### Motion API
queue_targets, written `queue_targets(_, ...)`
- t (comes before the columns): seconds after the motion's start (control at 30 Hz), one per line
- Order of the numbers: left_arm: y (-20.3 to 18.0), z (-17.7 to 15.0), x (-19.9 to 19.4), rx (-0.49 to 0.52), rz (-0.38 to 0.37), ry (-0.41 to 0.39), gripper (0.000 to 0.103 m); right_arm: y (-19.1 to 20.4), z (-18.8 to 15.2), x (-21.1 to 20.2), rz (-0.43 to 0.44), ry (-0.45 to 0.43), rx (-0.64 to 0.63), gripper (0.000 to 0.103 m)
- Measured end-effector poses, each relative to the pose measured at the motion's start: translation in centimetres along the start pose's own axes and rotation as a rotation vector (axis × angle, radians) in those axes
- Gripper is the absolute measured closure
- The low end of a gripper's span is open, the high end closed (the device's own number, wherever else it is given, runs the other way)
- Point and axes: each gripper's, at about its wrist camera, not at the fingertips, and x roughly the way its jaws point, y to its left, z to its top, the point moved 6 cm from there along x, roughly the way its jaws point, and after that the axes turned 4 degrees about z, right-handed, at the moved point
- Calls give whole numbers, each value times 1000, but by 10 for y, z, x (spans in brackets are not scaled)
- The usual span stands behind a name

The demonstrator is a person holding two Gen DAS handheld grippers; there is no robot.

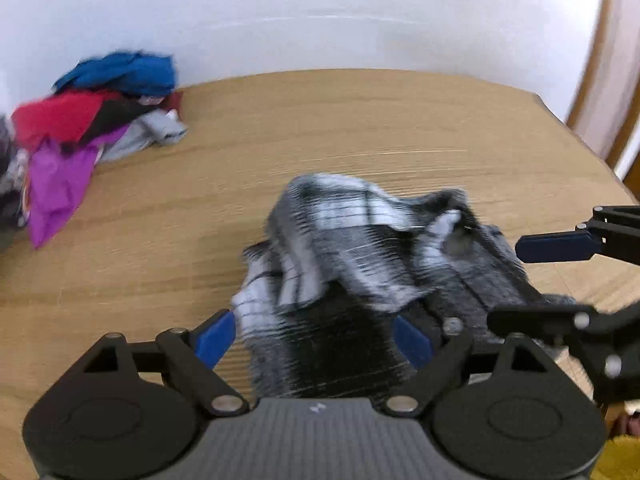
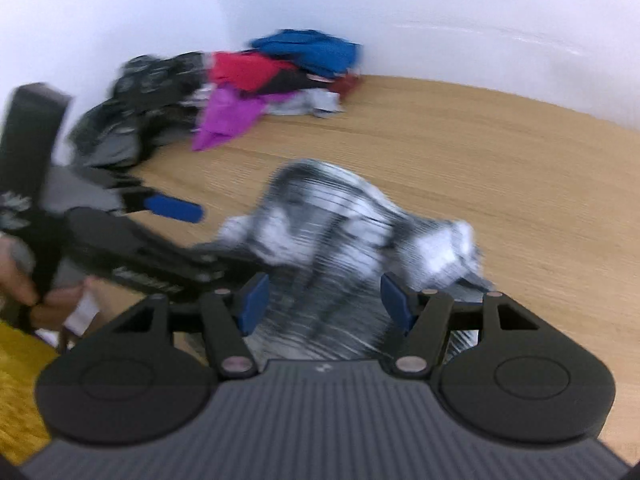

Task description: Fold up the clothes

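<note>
A crumpled black, white and grey checked garment (image 1: 360, 240) (image 2: 332, 220) lies on the wooden table (image 1: 360, 120). My left gripper (image 1: 314, 338) is open, its blue pads wide apart on either side of the garment's near edge and not pressing on it. The right gripper (image 2: 323, 307) is open too, with cloth lying between its pads. In the left wrist view the right gripper (image 1: 506, 284) comes in from the right over the garment's right side. The right wrist view shows the left gripper (image 2: 224, 236) at the garment's left side. Both views are motion-blurred.
A pile of clothes (image 1: 92, 120) (image 2: 240, 92), blue, red, purple, grey and black, sits at the table's far left against the white wall. A person's hand (image 2: 24, 280) holds the left gripper's handle, above yellow fabric (image 2: 20, 360). A wooden door frame (image 1: 600, 80) stands far right.
</note>
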Motion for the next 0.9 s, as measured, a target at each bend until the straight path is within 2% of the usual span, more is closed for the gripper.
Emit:
queue_targets(0.07,9,-7,4,-27,8,30,15,13,8,14,4,12,-97,39)
queue_targets(0.1,13,-12,6,-39,20,42,22,18,11,26,0,30,-139,39)
queue_targets(0.2,24,-25,12,-75,54,80,20,26,15,61,11,109,-248,39)
queue_targets(0.27,33,-32,12,-128,12,85,18,19,16,80,-59,131,-270,40)
queue_targets(0.33,35,-36,11,-147,-5,87,18,3,21,91,-28,137,-115,40)
queue_targets(0.4,33,-38,13,-128,1,91,16,-17,25,96,26,110,112,40)
queue_targets(0.5,26,-38,20,-80,13,106,15,-40,26,103,74,78,346,40)
queue_targets(0.6,20,-40,21,-49,30,106,15,-50,26,105,102,64,460,40)
queue_targets(0.7,19,-42,18,-69,51,104,15,-39,31,84,98,39,404,40)
queue_targets(0.8,21,-43,13,-126,70,104,15,-14,34,42,81,0,166,39)
queue_targets(0.83,20,-43,10,-141,77,102,15,-7,31,31,94,-7,96,39)
queue_targets(0.9,17,-43,2,-162,93,96,16,5,18,11,175,16,17,39)
